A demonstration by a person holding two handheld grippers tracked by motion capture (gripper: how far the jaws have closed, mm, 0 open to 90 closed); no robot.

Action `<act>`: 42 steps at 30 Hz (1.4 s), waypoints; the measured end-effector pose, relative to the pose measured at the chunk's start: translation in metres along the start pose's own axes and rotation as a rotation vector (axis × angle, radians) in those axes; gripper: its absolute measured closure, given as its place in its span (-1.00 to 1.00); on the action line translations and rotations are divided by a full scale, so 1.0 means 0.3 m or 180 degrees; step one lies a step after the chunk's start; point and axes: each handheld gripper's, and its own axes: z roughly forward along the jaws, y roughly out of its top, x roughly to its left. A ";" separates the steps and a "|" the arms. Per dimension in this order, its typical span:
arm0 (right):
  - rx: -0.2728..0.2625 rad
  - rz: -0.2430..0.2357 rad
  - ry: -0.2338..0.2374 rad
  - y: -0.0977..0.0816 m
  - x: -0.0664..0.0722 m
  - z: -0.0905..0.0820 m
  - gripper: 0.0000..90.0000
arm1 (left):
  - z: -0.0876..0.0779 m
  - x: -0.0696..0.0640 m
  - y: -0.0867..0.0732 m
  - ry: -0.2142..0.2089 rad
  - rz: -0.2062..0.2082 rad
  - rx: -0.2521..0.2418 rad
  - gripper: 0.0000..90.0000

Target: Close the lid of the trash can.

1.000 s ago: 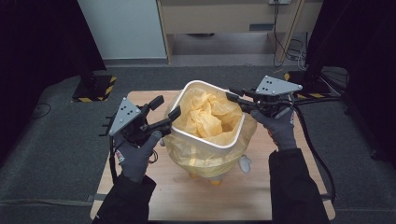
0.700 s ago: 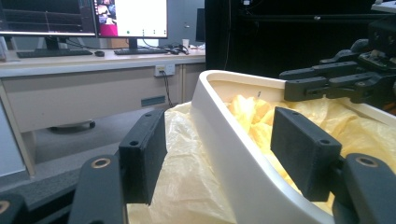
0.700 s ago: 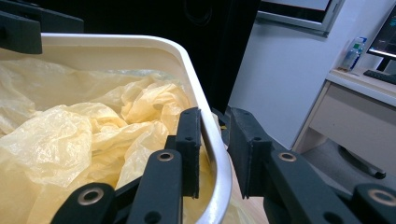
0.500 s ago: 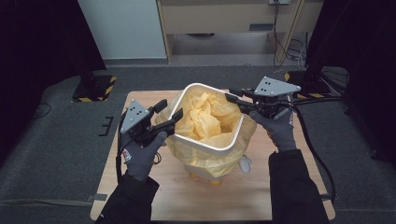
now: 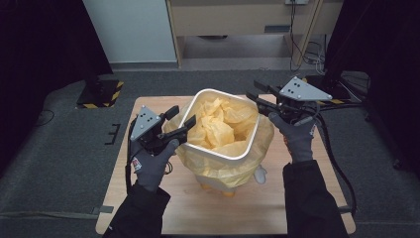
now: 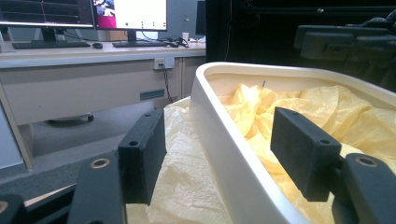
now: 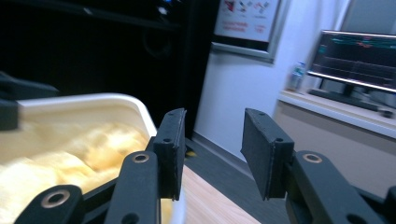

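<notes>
No writing on the bin or bag can be read. A white bin [image 5: 218,148] lined with a yellow bag [image 5: 223,121] stands mid-bench [image 5: 297,208], bare wood showing along the near edge and both side edges. The left gripper [image 5: 179,120] has its fingers spread, straddling the bin's left rim without gripping it; the right gripper [image 5: 255,91] hangs released just beyond the rim's far right corner.

White square-mouthed bin [image 5: 216,148] upright at table centre; yellow plastic liner [image 5: 223,119] crumpled inside, its edge folded down over the outer walls.
</notes>
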 end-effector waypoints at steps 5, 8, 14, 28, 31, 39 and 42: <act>0.0002 -0.0009 -0.0020 -0.034 0.021 0.022 0.36 | 0.001 0.003 -0.007 0.0003 -0.0013 0.0002 -0.22; -0.0029 -0.0011 -0.0032 -0.045 0.022 0.024 0.39 | 0.004 0.003 -0.009 -0.0001 -0.0024 -0.0006 -0.22; 0.0047 -0.0003 -0.0021 -0.078 0.028 0.030 0.57 | 0.014 0.005 -0.029 0.0023 -0.0038 0.0007 -0.22; -0.0057 0.0283 -0.0110 -0.106 0.019 0.008 0.33 | -0.029 0.028 -0.029 -0.0124 -0.0166 -0.0222 -0.27; -0.0195 0.0438 -0.0197 -0.107 -0.009 -0.033 0.24 | -0.090 0.056 -0.016 -0.0107 -0.0227 -0.0421 -0.30; -0.0200 0.0791 -0.0655 -0.187 -0.092 -0.169 -0.06 | -0.198 0.149 -0.090 0.0087 -0.0252 -0.0284 -0.32; -0.0104 0.0892 -0.0770 -0.243 -0.111 -0.206 -0.13 | -0.208 0.192 -0.158 0.0168 -0.0337 -0.0144 -0.32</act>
